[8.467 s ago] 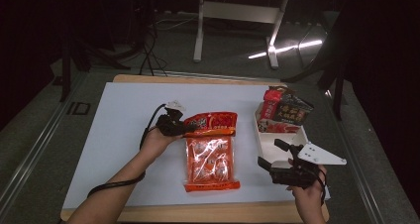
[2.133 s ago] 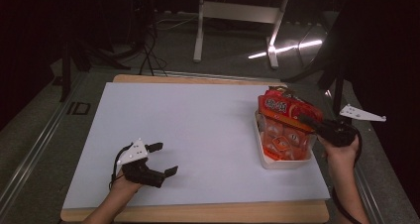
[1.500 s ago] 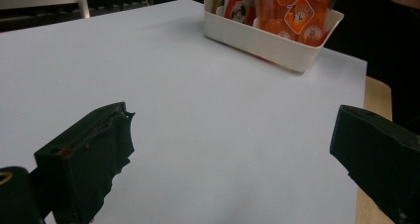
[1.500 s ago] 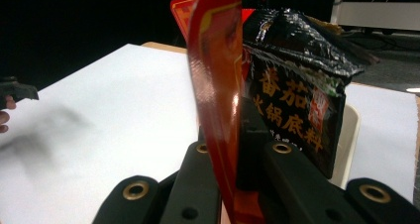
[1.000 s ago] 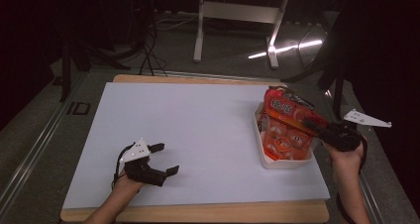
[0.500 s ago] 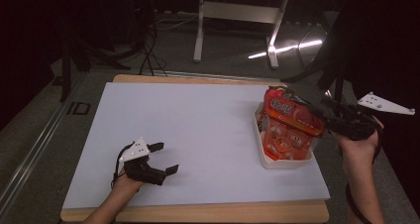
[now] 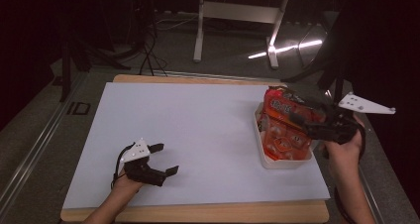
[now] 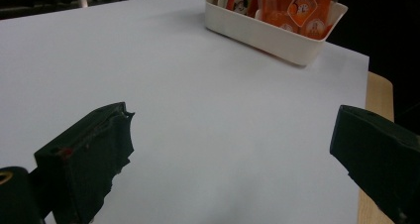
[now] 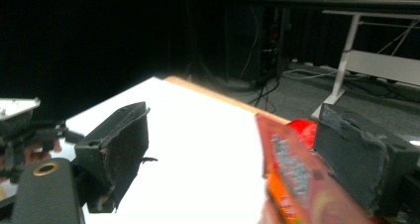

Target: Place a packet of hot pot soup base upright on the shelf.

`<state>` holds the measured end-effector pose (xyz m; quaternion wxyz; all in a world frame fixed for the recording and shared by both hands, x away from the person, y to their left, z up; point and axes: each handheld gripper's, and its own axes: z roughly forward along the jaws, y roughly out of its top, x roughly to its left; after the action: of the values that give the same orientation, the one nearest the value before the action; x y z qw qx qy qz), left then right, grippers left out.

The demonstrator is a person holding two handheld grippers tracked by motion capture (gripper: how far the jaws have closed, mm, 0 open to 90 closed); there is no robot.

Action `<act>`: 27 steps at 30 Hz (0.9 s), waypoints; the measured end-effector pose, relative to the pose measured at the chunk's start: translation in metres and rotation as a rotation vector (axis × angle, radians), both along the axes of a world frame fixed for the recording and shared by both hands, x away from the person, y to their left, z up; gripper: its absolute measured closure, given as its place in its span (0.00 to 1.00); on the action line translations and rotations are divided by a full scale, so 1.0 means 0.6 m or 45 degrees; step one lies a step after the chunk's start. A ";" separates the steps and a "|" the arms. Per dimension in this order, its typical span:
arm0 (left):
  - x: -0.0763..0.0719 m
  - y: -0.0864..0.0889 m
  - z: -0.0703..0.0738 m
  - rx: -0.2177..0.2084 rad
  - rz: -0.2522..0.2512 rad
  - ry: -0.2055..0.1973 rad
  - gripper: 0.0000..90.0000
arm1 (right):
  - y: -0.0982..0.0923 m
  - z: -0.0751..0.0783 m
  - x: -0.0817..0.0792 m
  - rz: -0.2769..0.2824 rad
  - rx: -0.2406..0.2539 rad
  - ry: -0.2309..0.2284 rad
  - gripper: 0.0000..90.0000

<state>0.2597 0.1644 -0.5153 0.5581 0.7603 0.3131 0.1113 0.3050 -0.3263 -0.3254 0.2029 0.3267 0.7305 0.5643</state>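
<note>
Snack packets [image 7: 283, 130] stand packed in the white bin [image 7: 286, 162] at the right of the surface [image 7: 198, 135].

Orange and red, the packets stand on end in the bin; their print is too blurred to read. The right tongs [image 7: 303, 121] hover just over the tallest packet, jaws spread and grasping nothing, so the packing step looks about done and pulling clear seems next. The left tongs [image 7: 163, 159] rest released on the surface near its front left, well apart from the bin. "ID" is marked on the floor [image 7: 79, 108] beside the surface.
</note>
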 end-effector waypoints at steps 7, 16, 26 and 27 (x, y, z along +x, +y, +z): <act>-0.002 0.002 0.002 -0.006 0.001 -0.008 0.03 | 0.048 -0.027 -0.010 0.074 -0.037 -0.026 0.15; -0.003 0.003 0.002 -0.011 0.000 -0.009 0.03 | 0.093 -0.071 -0.014 0.156 -0.071 0.028 0.16; -0.003 0.003 0.002 -0.014 -0.006 -0.017 0.03 | 0.133 -0.136 -0.019 0.225 -0.110 0.086 0.16; -0.003 0.003 0.002 -0.010 -0.007 -0.015 0.03 | 0.136 -0.143 -0.020 0.226 -0.116 0.092 0.16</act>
<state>0.2577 0.1664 -0.5142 0.5634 0.7582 0.3081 0.1130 0.2929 -0.2448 -0.4113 0.1401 0.2712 0.7884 0.5341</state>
